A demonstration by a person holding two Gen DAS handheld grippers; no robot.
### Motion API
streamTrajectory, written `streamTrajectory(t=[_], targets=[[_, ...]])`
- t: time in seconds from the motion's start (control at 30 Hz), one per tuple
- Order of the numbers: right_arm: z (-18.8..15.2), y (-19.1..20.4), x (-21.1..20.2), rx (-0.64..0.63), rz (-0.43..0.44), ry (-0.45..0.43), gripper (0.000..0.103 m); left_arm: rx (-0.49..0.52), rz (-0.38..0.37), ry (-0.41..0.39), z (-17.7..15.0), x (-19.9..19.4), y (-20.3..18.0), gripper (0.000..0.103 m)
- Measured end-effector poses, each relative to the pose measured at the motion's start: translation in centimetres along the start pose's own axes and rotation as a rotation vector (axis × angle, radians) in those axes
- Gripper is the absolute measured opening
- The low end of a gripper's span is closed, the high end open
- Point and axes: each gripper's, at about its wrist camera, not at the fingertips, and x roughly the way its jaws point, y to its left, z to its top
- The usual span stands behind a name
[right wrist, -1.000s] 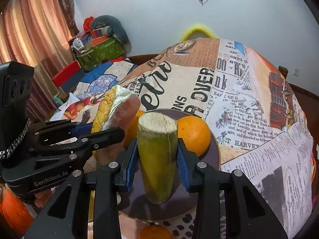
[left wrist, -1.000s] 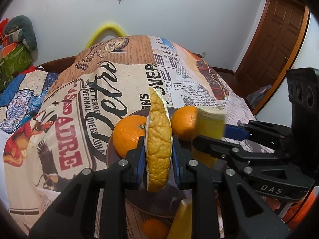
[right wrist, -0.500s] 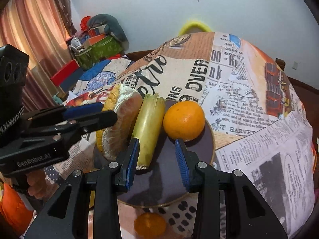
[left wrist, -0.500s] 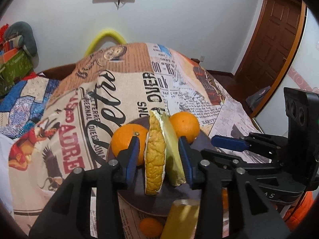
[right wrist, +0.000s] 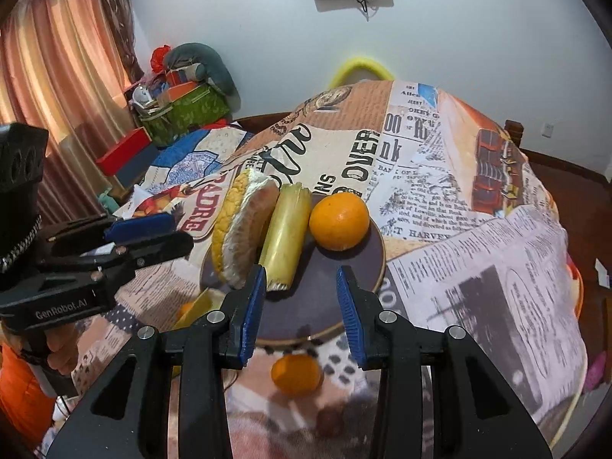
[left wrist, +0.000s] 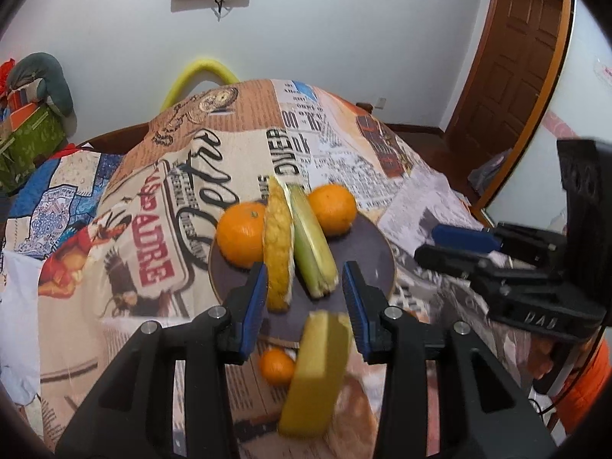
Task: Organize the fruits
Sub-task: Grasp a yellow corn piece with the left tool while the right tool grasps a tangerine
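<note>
A dark round plate (left wrist: 367, 256) (right wrist: 306, 306) on the printed cloth holds two oranges (left wrist: 241, 238) (left wrist: 332, 210), a bumpy yellow fruit wedge (left wrist: 279, 260) (right wrist: 244, 241) and a pale green-yellow piece (left wrist: 311, 256) (right wrist: 285, 244). One orange (right wrist: 339, 221) shows in the right wrist view. My left gripper (left wrist: 304, 298) is open and empty just before the plate. My right gripper (right wrist: 301, 298) is open and empty over the plate's near rim. A small orange (left wrist: 276, 366) (right wrist: 296, 374) and a yellow block (left wrist: 315, 359) lie off the plate, near me.
The cloth-covered table (right wrist: 478, 237) falls away at the right. A quilted blue cover (left wrist: 53, 191) lies left. Boxes and bags (right wrist: 179, 107) stand by the curtain. A wooden door (left wrist: 524, 57) is at the back right.
Both grippers have let go of their pieces onto the plate between the oranges, opened, and pulled back towards me.
</note>
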Motion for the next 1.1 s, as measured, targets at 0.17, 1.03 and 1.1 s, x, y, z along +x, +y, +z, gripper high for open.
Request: streamTrajectory(t=[0.17,1.03,1.1], targets=[[-1.2,0.3,-1.1,0.004,-0.009,0.001,0.035,0.027,0.007,0.048,-2.3,0.2,-1.1,0.041],[-6.4,-0.5,3.8,0.016,0.013,0.167,0.039,0.063,0.017,0.102,-4.8,3.9,-1.7,0.040],[-6.2,-0.4,4.1,0.017,0.018,0.167,0.039,0.057,0.011,0.097,-4.7,3.5,-1.6,0.040]])
